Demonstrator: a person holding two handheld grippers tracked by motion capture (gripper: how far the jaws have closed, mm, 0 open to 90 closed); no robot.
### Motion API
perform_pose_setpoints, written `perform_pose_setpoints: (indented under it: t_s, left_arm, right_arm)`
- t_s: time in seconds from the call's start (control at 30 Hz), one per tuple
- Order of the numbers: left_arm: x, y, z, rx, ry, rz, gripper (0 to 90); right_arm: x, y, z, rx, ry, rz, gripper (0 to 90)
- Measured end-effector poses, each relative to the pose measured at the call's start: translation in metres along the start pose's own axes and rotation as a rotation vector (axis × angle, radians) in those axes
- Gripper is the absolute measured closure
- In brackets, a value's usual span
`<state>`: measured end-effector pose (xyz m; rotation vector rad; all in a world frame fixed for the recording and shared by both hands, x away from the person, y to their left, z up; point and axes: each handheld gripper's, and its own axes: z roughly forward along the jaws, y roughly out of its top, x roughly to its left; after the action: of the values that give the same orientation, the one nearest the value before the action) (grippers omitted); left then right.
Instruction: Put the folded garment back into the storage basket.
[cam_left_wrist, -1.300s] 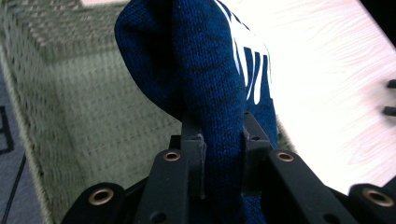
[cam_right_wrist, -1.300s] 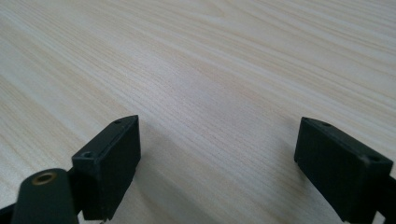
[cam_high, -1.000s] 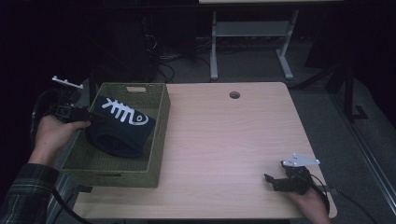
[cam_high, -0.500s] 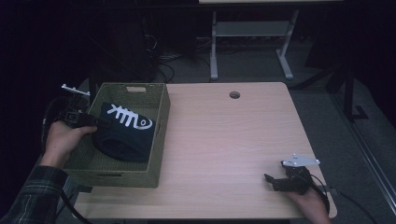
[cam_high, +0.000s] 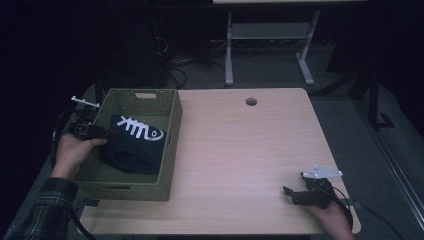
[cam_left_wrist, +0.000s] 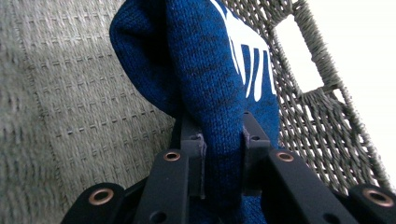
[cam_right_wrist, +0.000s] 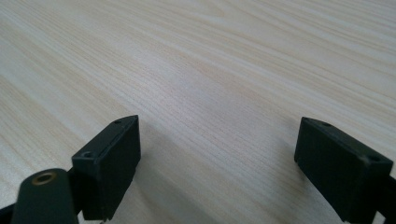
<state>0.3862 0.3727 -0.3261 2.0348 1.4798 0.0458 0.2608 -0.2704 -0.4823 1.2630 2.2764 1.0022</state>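
Left gripper view: blue knit garment (cam_left_wrist: 210, 88) with white fish-bone print sits inside the woven basket (cam_left_wrist: 70, 107), a fold clamped between the left gripper (cam_left_wrist: 223, 154) jaws; right gripper (cam_right_wrist: 219, 154), well apart from the basket, rests agape on the table (cam_right_wrist: 210, 60), holding nothing.

Sweater (cam_high: 132, 145) lower in the basket (cam_high: 170, 145) (left gripper (cam_high: 107, 134) too).

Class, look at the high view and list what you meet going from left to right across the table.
Left gripper → blue knit garment inside the woven basket → round hole in the tabletop → right gripper, resting open on the wooden table.
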Motion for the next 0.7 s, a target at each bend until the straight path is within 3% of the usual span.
perform_pose_setpoints:
  t_s: [0.2, 0.47, 0.7]
  left_arm:
    - [0.005, 0.001, 0.011, 0.036, 0.061, 0.021, 74.8]
    - [0.015, -0.003, 0.023, 0.075, 0.172, 0.041, 70.0]
    - [0.020, -0.008, 0.024, 0.069, 0.236, 0.036, 59.7]
  right_arm:
    - [0.000, 0.000, 0.000, 0.000, 0.000, 0.000, 14.0]
    - [0.000, 0.000, 0.000, 0.000, 0.000, 0.001, 14.0]
    - [0.000, 0.000, 0.000, 0.000, 0.000, 0.001, 14.0]
